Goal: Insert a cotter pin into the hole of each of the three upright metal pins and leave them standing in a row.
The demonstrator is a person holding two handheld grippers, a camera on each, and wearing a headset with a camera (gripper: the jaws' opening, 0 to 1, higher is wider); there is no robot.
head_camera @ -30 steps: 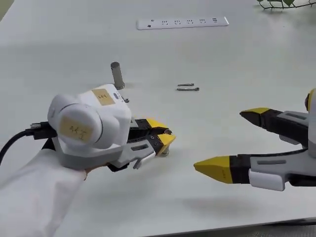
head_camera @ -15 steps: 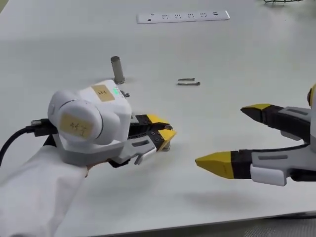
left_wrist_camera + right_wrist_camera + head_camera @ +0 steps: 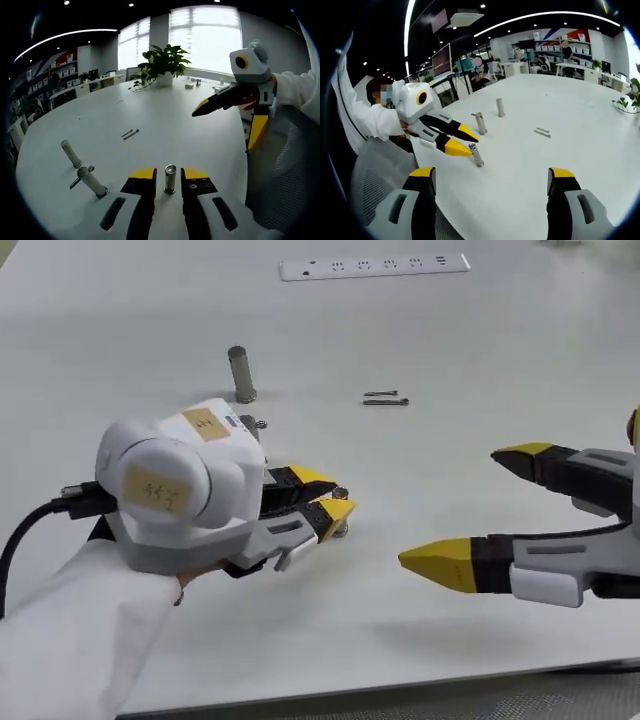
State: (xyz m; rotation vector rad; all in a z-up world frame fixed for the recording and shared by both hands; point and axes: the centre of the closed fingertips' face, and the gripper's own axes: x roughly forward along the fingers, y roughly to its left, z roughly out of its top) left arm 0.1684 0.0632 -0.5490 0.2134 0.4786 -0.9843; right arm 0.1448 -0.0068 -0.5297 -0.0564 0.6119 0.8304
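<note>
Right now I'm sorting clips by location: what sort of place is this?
Probably an open-plan office: a large white table with a power strip, a potted plant by big windows, and more desks behind.

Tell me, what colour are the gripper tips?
Yellow, on black fingers; best seen on the right gripper in the head view.

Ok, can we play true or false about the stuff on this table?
1. The right gripper is wide open. True.
2. The two thin grey cotter pins sit between the right gripper's jaws. False: they lie loose on the white table.
3. A short silver metal pin stands upright at the yellow tips of the left gripper. True.
4. The long white power strip touches the left gripper. False: it lies far off across the table.
</note>
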